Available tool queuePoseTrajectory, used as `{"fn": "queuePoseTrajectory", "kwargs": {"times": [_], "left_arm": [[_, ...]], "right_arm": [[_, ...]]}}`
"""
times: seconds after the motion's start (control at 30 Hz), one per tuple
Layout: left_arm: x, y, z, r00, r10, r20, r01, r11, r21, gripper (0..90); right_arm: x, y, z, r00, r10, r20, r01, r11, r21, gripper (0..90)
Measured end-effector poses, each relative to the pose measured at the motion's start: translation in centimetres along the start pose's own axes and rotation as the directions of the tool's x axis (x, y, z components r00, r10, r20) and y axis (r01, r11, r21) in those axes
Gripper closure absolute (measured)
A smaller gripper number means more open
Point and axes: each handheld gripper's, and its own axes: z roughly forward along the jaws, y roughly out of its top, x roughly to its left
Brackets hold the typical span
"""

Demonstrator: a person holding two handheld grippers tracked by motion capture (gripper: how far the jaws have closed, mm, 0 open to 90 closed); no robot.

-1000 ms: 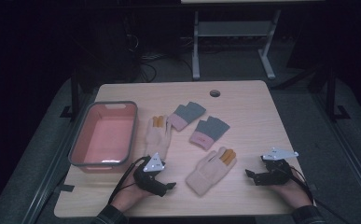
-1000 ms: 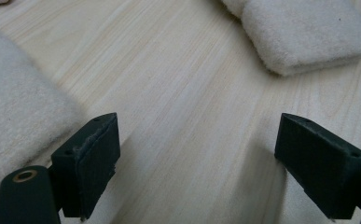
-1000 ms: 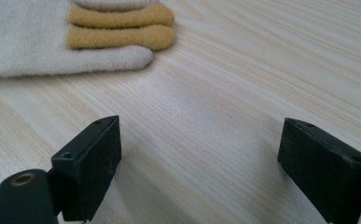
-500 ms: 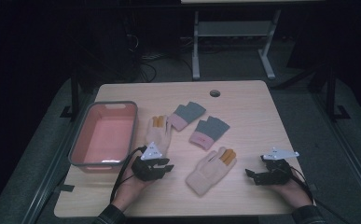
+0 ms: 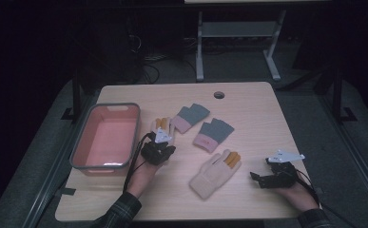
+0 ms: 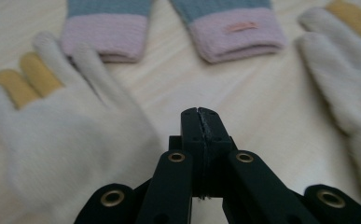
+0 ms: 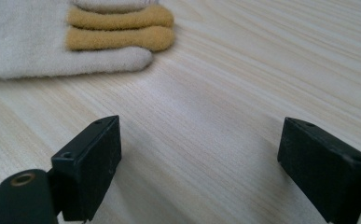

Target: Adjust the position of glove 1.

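The left gripper (image 6: 200,114) is hovering over the left cream glove (image 6: 71,135), which is lying flat on the tabletop (image 5: 253,114) beside the bin (image 5: 104,105). Its fingers have just been closing and are now meeting, with no fabric showing between them, so the pickup is probably missing. Next it is needing to reopen, dip and pinch the knit. The right gripper (image 7: 201,135) is resting with its fingers apart.
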Motion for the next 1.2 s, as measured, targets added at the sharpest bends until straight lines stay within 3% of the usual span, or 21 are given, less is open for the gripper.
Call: {"fn": "queuePoseTrajectory", "kwargs": {"times": [0.23,0.37,0.47,0.5,0.57,0.83,1.03,1.2], "left_arm": [[1.7,0.9,1.7,0.9983,-0.051,-0.03,0.051,0.9987,0.006,89.5],[2.4,1.1,2.5,0.996,-0.058,-0.069,0.06,0.9979,0.023,89.5],[2.3,0.8,3.7,0.9929,-0.028,-0.115,0.038,0.9955,0.087,89.5],[2.3,0.8,3.7,0.9929,-0.028,-0.115,0.038,0.9955,0.087,89.5],[2.4,0.5,4.3,0.9939,-0.029,-0.106,0.042,0.9906,0.13,89.5],[1.8,0.1,3.8,0.998,-0.027,-0.058,0.034,0.9904,0.134,89.6],[0.5,-0.7,2.8,0.9998,-0.002,0.022,-0.001,0.9904,0.138,89.7],[-0.8,-1.2,2.3,0.992,0.034,0.121,-0.051,0.9894,0.136,89.7]], "right_arm": [[0.0,0.0,0.1,1.0,-0.003,-0.002,0.003,1.0,-0.004,12.8],[0.0,0.0,0.1,1.0,-0.003,-0.003,0.003,1.0,-0.004,12.8],[0.0,0.0,0.1,1.0,-0.003,-0.003,0.003,1.0,-0.004,12.9],[0.0,0.0,0.1,1.0,-0.003,-0.003,0.003,1.0,-0.004,12.9],[0.0,0.0,0.1,1.0,-0.003,-0.003,0.003,1.0,-0.004,12.9],[0.0,0.0,0.1,1.0,-0.004,-0.003,0.004,1.0,-0.004,12.9],[0.0,0.0,0.1,1.0,-0.004,-0.003,0.004,1.0,-0.004,12.9],[0.0,0.0,0.1,1.0,-0.004,-0.003,0.004,1.0,-0.004,12.9]]}}
